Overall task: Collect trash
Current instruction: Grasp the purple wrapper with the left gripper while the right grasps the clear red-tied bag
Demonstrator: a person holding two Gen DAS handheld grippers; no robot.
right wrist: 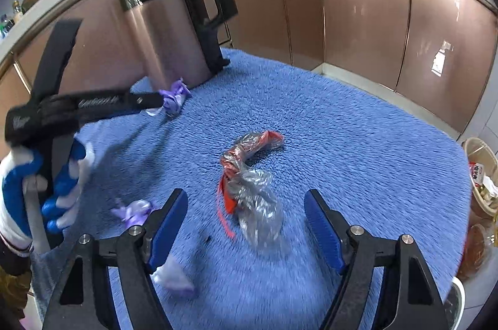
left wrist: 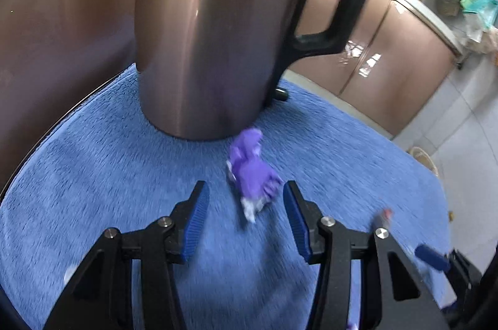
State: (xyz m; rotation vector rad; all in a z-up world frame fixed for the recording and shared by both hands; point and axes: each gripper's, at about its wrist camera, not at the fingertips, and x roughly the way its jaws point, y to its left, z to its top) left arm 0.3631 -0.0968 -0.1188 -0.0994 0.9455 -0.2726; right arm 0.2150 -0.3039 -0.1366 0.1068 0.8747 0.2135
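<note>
A crumpled purple wrapper (left wrist: 253, 171) lies on the blue fuzzy cloth (left wrist: 109, 162), just in front of a metal kettle (left wrist: 211, 43). My left gripper (left wrist: 246, 199) is open, its jaws on either side of the wrapper's near end. It also shows in the right wrist view (right wrist: 174, 98) at the left gripper's tip. A clear and red plastic wrapper (right wrist: 249, 180) lies mid-cloth. My right gripper (right wrist: 246, 211) is open around its near end. Two more purple scraps (right wrist: 133, 210) (right wrist: 174, 280) lie at the near left.
The kettle (right wrist: 168, 28) with its black handle stands at the cloth's far left. Brown cabinet doors (right wrist: 358, 18) run behind the table. A bin with trash (right wrist: 481, 174) sits on the floor to the right. The gloved hand (right wrist: 46, 190) holds the left gripper.
</note>
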